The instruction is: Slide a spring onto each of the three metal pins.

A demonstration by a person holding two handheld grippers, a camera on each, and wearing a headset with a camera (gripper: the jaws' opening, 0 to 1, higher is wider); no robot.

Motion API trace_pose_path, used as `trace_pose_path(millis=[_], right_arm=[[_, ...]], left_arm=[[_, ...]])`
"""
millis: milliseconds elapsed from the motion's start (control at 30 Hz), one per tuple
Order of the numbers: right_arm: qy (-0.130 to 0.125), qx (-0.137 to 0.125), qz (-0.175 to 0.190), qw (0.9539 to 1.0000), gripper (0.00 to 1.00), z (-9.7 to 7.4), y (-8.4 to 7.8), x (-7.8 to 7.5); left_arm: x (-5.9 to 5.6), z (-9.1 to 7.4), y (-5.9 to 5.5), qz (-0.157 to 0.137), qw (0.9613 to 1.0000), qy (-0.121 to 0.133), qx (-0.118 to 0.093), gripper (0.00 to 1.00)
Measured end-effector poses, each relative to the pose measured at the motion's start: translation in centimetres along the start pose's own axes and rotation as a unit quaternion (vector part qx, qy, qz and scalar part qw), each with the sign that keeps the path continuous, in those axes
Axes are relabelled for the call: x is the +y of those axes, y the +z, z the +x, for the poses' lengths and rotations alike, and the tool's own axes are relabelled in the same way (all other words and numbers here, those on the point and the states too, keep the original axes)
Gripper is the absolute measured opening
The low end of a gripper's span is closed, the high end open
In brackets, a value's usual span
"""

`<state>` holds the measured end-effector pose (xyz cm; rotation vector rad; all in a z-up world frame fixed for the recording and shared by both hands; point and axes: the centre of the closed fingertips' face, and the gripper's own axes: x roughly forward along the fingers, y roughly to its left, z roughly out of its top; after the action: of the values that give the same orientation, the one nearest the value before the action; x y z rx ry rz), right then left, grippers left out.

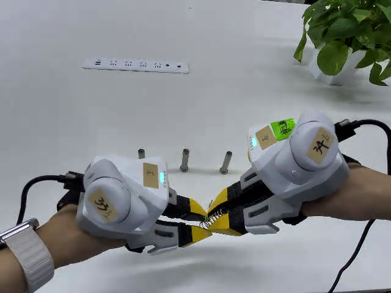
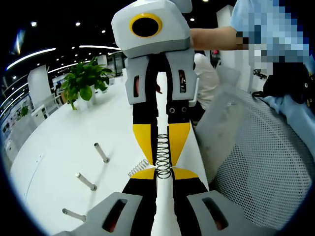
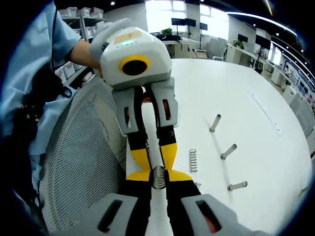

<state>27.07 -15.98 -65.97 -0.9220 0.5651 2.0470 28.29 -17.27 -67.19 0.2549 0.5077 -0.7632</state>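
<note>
The left gripper (image 1: 200, 223) and right gripper (image 1: 219, 214) are meeting tip to tip, both pinching one spring (image 1: 211, 219). The right gripper view is showing a second spring (image 3: 193, 161) lying beside them.

Pins (image 1: 184, 160) dull mtl, spring (image 2: 162, 153) shiny wire, table (image 1: 244, 91) matt white.

My left gripper (image 1: 194, 227) and right gripper (image 1: 221, 212) tip to tip, jaws of both pinched on one spring (image 1: 209, 220), my forearms (image 1: 363, 194) angled in from either side
</note>
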Motion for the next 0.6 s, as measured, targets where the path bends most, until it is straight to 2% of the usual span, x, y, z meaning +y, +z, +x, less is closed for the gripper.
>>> trace_pose_path(millis=[100,167,233,267,400,467,533,600], right_arm=[[-0.002,-0.002,0.001,1.0,0.12,0.0,0.2,-0.2],[-0.005,-0.003,0.0,1.0,0.12,-0.1,0.3,-0.3],[-0.005,-0.003,-0.001,1.0,0.12,-0.1,0.3,-0.4],[-0.005,-0.002,-0.001,1.0,0.12,-0.1,0.3,-0.5],[-0.005,0.001,-0.002,1.0,0.12,-0.1,0.2,-0.7],[-0.005,0.003,-0.001,1.0,0.12,-0.1,0.1,-0.8],[-0.004,0.003,-0.001,1.0,0.12,-0.1,0.2,-0.8],[-0.004,0.004,-0.003,1.0,0.12,-0.1,0.2,-0.9]], left_arm=[[0.3,-0.5,-0.4,-0.016,0.9998,0.015,-0.003,0.12],[0.8,-0.9,-1.0,-0.028,0.999,0.034,0.002,0.2],[1.0,-1.3,-1.2,-0.04,0.9982,0.043,-0.006,0.27],[1.3,-1.6,-1.3,-0.06,0.9966,0.055,-0.014,0.29],[2.2,-2.8,-2.1,-0.078,0.9933,0.084,-0.014,0.39],[2.7,-3.5,-2.2,-0.11,0.9885,0.101,-0.025,0.45],[3.5,-4.2,-2.1,-0.127,0.9838,0.119,-0.044,0.51],[3.8,-4.7,-2.4,-0.148,0.98,0.127,-0.041,0.53]])
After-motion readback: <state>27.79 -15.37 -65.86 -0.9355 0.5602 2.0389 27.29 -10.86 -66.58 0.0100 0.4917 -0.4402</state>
